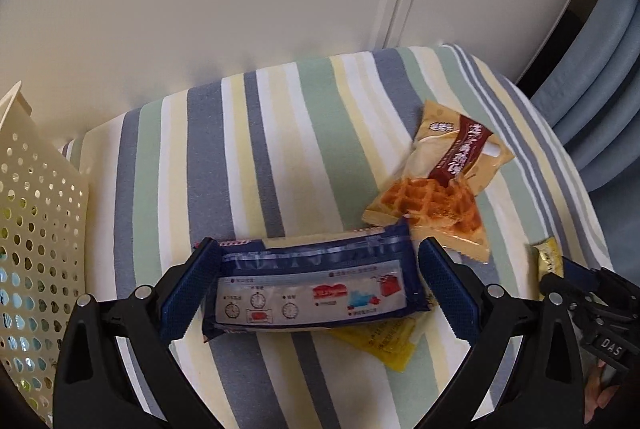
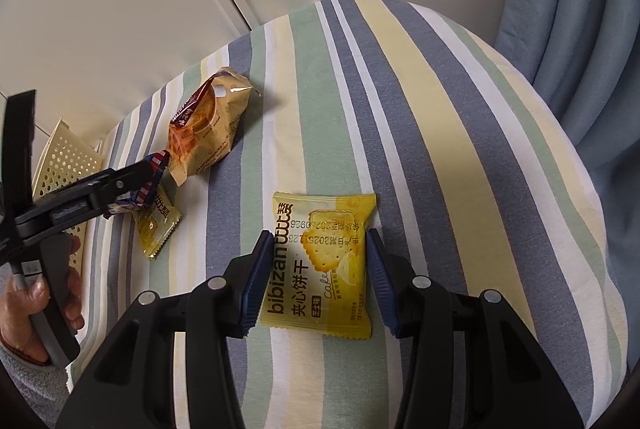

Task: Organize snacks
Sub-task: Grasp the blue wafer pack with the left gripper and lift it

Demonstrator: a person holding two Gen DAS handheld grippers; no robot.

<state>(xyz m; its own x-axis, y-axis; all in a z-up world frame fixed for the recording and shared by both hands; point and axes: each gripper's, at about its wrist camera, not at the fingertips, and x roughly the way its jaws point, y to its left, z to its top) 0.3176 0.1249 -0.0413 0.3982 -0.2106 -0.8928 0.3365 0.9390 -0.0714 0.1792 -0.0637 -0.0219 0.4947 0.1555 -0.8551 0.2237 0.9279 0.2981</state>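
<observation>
Striped-cloth surface against a pale wall; perforated cream basket stands at its left edge.

Left hand-held gripper: pads set against both short ends of a dark blue snack packet, clamped on it. From the right wrist view the packet looks raised off the cloth. Beneath it lies a small yellow packet.

Right hand-held gripper: jaws apart, straddling a yellow biscuit packet that lies flat toward the near edge; pads just beside its sides, contact not certain.

Waffle packet lies untouched toward the far right corner.

Risks, as I judge them:
- The blue packet is held endwise; soft wrapper may buckle or slip out on the way to the basket.
- The right pads may close over the flat packet's thin edges and skid, since it lies low on soft cloth.
- Both tools work close together; a sweep leftward could knock the waffle packet.
</observation>
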